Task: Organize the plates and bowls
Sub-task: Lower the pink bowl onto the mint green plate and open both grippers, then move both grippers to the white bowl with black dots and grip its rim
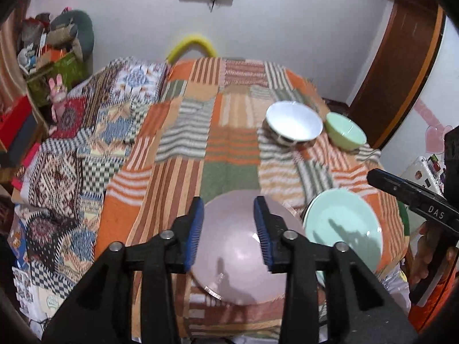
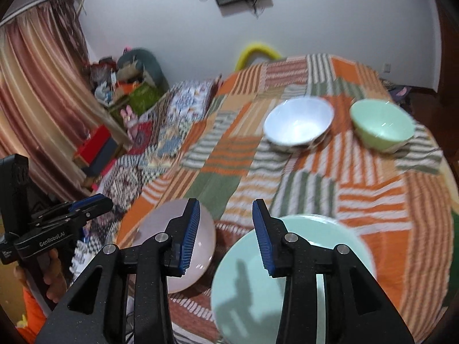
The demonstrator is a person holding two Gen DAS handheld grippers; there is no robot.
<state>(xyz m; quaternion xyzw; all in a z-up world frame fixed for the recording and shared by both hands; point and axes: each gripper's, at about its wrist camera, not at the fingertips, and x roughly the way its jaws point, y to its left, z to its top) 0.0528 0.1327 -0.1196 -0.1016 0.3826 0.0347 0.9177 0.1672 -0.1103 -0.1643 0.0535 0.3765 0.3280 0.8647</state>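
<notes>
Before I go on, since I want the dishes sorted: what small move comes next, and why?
Probably reach the right gripper forward to the mint green bowl. Both plates, pink and mint, lie released beneath open fingers, while that bowl and the white bowl stand apart, unstacked.

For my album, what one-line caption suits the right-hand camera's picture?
Open right gripper above a pink plate and mint plate, two bowls beyond.

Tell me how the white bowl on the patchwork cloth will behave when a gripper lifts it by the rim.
The white bowl looks glazed and glossy, so the pads may slip on it. It appears rigid, probably ceramic, so likely fragile if dropped. Its rim already sits tilted on the soft patchwork cloth, so a one-sided grip may well tip it further.
</notes>
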